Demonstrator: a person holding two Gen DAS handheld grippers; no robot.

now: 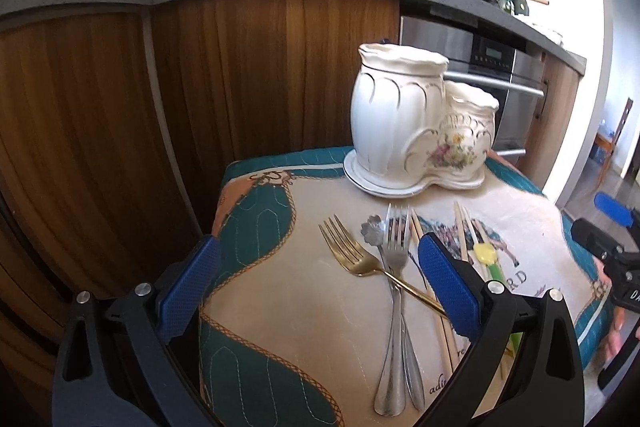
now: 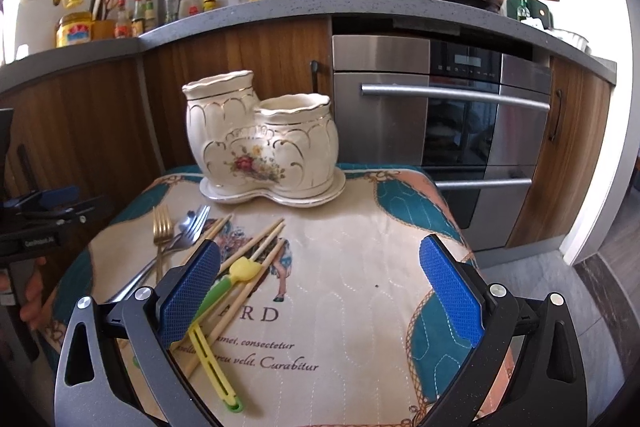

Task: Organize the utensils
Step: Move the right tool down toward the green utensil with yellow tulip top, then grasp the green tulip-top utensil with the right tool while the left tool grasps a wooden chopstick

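Observation:
A white ceramic two-pot utensil holder (image 1: 420, 123) (image 2: 262, 147) stands at the far side of a quilted mat (image 1: 280, 307) (image 2: 360, 307); both pots look empty. In front of it lie a gold fork (image 1: 352, 251) (image 2: 161, 227), a silver fork (image 1: 394, 267) (image 2: 192, 227), a flower-ended spoon (image 1: 372, 229), several wooden chopsticks (image 1: 460, 231) (image 2: 256, 247) and yellow-green training chopsticks (image 1: 486, 255) (image 2: 224, 291). My left gripper (image 1: 320, 291) hangs open above the forks, holding nothing. My right gripper (image 2: 320, 291) is open over the mat's middle, its left finger above the chopsticks.
The mat covers a small table in front of wooden cabinets (image 1: 100, 127) and a steel oven (image 2: 440, 131). A grey counter (image 2: 280, 15) above carries pans and bottles. The right gripper's body (image 1: 608, 251) shows at the left view's right edge. Tiled floor (image 2: 560, 287) lies to the right.

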